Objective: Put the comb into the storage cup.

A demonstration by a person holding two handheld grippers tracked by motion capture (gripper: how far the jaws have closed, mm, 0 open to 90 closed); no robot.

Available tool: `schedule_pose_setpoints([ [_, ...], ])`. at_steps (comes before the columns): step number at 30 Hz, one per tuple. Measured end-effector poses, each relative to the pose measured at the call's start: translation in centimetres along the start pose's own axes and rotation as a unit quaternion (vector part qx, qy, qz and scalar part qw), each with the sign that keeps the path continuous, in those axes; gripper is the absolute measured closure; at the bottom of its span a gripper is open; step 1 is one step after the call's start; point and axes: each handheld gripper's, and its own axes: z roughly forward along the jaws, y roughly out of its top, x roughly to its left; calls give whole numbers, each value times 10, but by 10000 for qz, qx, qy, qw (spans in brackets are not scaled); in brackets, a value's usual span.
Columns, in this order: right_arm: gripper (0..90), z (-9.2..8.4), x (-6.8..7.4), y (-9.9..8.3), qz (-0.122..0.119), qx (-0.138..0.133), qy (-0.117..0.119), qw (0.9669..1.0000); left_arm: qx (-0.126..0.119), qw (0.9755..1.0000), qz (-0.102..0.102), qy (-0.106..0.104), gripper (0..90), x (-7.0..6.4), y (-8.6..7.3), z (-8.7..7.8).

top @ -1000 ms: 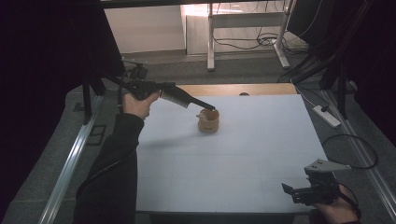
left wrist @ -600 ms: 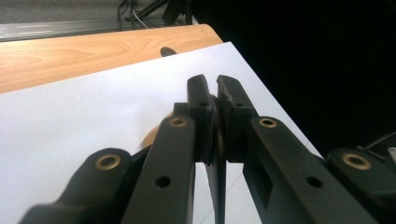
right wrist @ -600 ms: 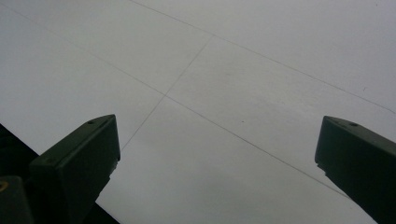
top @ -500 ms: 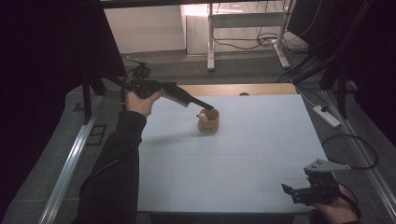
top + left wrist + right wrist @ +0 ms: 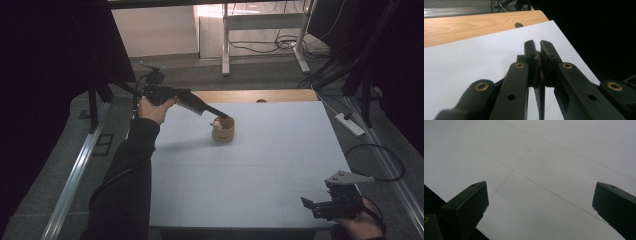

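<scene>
A small tan wooden bowl (image 5: 223,131) stands on the white table top (image 5: 260,165), left of centre toward the back, with something pale (image 5: 216,121) inside it. My left gripper (image 5: 226,117) reaches in from the left, slanting down, and its tips lie over the bowl's rim. In the left gripper view the jaws (image 5: 539,47) stand shut, with a thin dark strip between the pads that I cannot identify. The jaws hide the bowl there. My right gripper (image 5: 309,204) rests at the front right corner, jaws wide apart (image 5: 540,202) over bare table.
A wooden board (image 5: 250,95) runs along the table's far edge. A cable (image 5: 380,160) loops on the floor at the right, beside a power strip (image 5: 350,125). A metal rail (image 5: 75,170) runs along the left. Table legs (image 5: 226,45) stand at the back.
My left hand has shifted only slightly. The bowl and my right gripper have kept their places.
</scene>
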Motion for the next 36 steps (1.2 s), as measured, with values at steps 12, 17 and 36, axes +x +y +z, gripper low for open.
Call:
schedule_pose_setpoints([
  [12,9,0,0,0,-15,20,22,10000,156,9999,-21,8,837,5,-2,12],
  [17,10,1,0,0,-25,37,25,10000,232,9997,-46,8,837,7,-3,20],
  [36,12,1,1,0,-73,78,60,9999,430,9990,-89,97,837,12,-9,41],
])
